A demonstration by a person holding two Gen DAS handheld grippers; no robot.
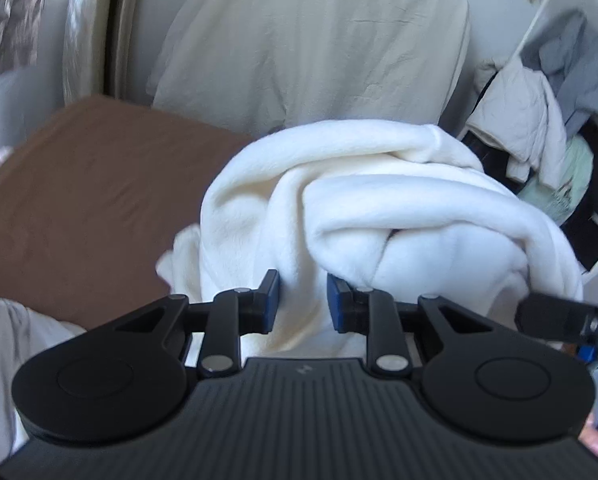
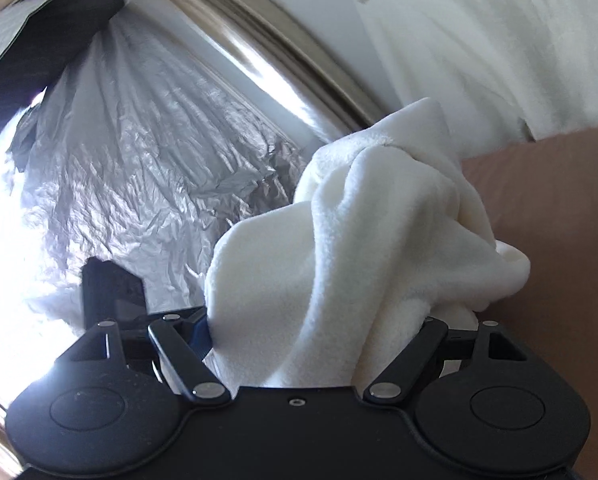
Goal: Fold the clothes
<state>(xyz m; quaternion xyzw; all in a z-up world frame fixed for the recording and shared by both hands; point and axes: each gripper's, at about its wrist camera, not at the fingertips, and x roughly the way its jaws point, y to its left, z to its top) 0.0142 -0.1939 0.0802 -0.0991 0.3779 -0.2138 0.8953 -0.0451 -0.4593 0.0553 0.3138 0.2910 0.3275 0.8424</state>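
Fleece garment [image 1: 379, 208], one, bunched: left hand-held gripper [image 1: 303, 300] clamps a fold; right hand-held gripper [image 2: 319, 344] spread wide around it.

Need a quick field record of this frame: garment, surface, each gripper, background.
garment: white fleece garment, bunched and crumpled, not yet folded
surface: brown bedsheet under and beside it
left gripper: blue pads close together with a fold of the fleece pinched between them
right gripper: jaws wide, fleece bunched between them and draped over the fingers; whether it grips cannot be told
background: cream pillow behind the garment; clothes pile to the right in the left wrist view; silver foil sheet in the right wrist view
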